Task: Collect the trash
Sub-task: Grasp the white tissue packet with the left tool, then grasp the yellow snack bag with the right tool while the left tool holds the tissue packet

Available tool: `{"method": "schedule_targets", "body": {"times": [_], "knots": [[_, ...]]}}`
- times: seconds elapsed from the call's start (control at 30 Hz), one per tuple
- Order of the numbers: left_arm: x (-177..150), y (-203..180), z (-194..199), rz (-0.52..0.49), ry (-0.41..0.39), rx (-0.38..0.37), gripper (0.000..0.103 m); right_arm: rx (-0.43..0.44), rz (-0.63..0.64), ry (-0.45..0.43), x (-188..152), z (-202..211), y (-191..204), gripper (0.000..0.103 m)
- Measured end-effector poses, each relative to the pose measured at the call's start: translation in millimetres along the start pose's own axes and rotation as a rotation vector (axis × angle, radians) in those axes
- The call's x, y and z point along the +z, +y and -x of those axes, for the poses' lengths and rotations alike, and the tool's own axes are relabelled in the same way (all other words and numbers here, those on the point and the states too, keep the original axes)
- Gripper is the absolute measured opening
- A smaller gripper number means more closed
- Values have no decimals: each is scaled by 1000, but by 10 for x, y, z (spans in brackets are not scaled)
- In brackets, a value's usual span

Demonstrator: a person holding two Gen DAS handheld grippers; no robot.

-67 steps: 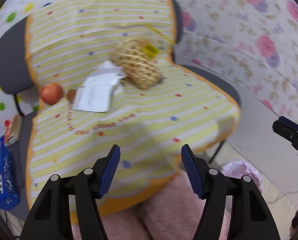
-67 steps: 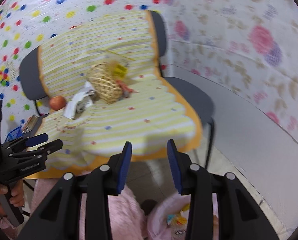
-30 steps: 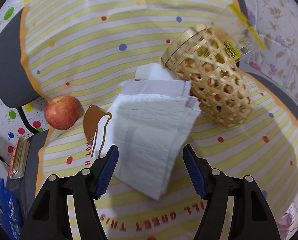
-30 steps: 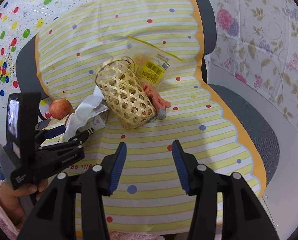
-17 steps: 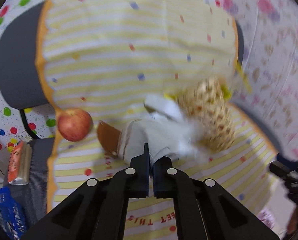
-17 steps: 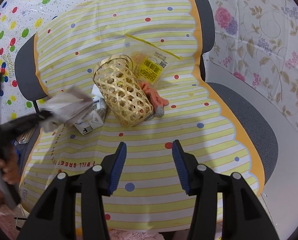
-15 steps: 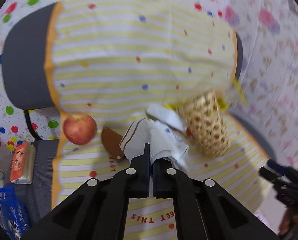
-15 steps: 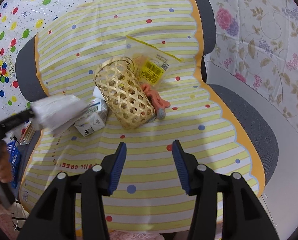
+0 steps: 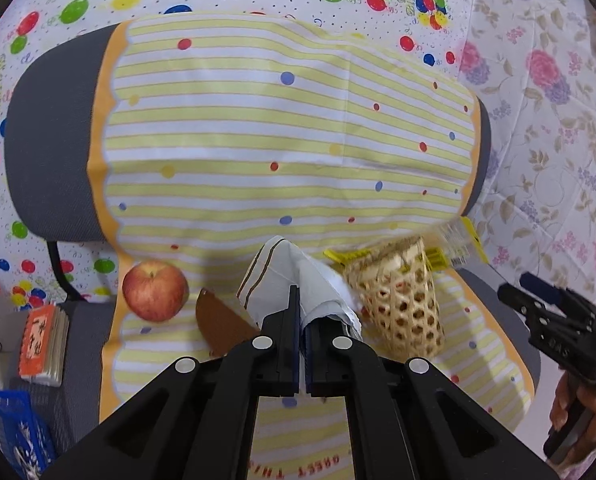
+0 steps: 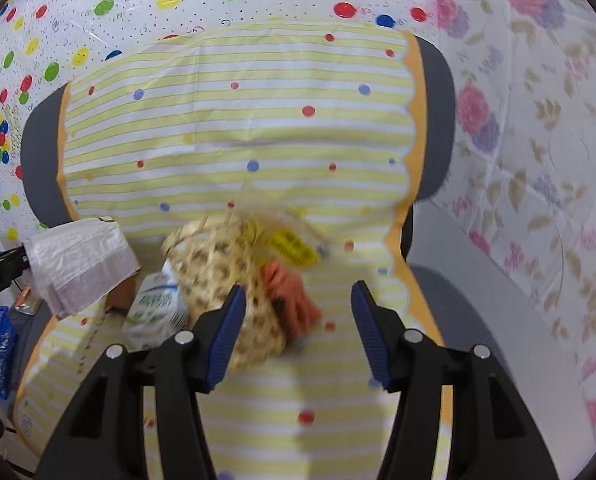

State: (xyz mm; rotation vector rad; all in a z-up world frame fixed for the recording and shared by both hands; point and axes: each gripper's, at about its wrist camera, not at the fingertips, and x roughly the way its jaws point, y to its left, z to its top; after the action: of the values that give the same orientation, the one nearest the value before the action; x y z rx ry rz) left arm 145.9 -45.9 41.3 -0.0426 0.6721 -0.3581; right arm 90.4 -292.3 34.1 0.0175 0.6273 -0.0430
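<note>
Between the closed left tool (image 9: 301, 312) tips, a white napkin (image 9: 298, 280); right tool (image 10: 295, 320) open, above the basket (image 10: 225, 276)

The left tool (image 9: 301, 312) is matte black plastic, two angular arms that widen toward the camera, each carrying two round silver screw heads. A narrow strip of blue ribbed padding shows along the inner face of its fingers (image 9: 285, 332). The right tool (image 10: 298, 316) is built the same way: black arms, silver screws, and blue ridged pads (image 10: 227, 340) lining the inner faces of both fingers. Seen from the left wrist camera, that right tool's black body bears small raised lettering too small to read, and the bare-skinned right hand (image 9: 578, 412) gripping its handle emerges from a dark sleeve.
</note>
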Motion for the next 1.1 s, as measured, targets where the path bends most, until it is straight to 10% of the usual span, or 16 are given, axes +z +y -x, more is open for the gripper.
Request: {"method": "schedule_targets", "body": {"times": [0.53,0.67,0.73,1.1], "knots": [[227,-95,-528,-27,39,21,1,11,251,94,379,-862,197,53],[206,-97,-493,-27,44,20,1,5,256,80,300,-812,230,19],[229,-109,-421,-24,36,18,1,-5,200,43,321,-713,164,4],[180,-299,347,-54,-62,-50,1,-80,-62,-179,184,616,-243,2]]}}
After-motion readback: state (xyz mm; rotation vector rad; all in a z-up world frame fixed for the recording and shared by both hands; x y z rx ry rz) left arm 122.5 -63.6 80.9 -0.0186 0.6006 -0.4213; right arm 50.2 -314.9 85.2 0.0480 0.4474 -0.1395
